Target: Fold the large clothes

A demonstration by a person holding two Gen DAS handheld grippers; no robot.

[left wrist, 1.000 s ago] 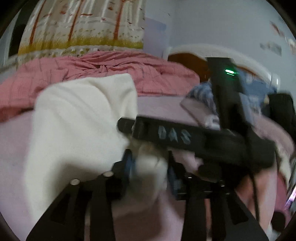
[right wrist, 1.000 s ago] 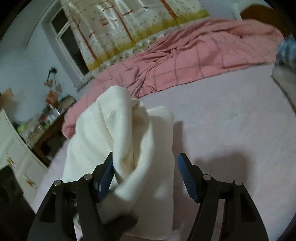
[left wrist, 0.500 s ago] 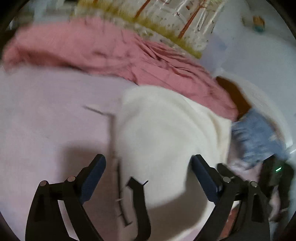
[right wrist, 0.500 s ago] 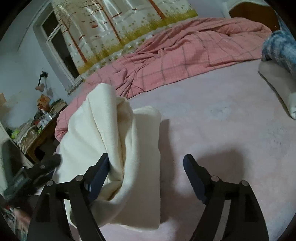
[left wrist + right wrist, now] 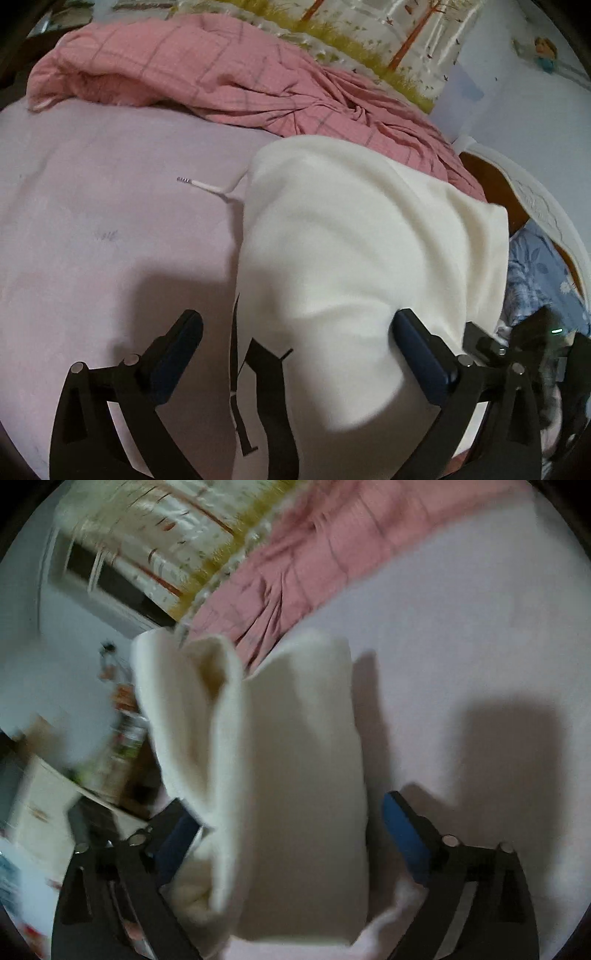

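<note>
Left wrist view first: we see our left gripper (image 5: 295,343) low over the pale pink bedsheet (image 5: 92,221), its jaws spread wide after just opening, gripping nothing. The left finger (image 5: 177,347) stands over bare sheet, while the right finger (image 5: 421,354) lies against the near edge of the cream garment (image 5: 351,240), which bulges between the two without being pinched. That garment lies folded in a thick heap on the sheet, right of centre. A thin white cord with a metal tip (image 5: 207,186) trails out from its left edge. Behind it lies a rumpled pink checked blanket (image 5: 221,74), and further back hangs a curtain with printed trees (image 5: 369,33). At the far right a blue patterned cloth (image 5: 535,269) shows.

Right wrist view, blurred: our right gripper (image 5: 284,830) has likewise just spread its jaws and clasps nothing. The cream garment (image 5: 295,775) lies loose between them, doubled over, close against the left finger (image 5: 177,838) and apart from the right finger (image 5: 406,834). Pale sheet (image 5: 480,627) fills the right side.
</note>
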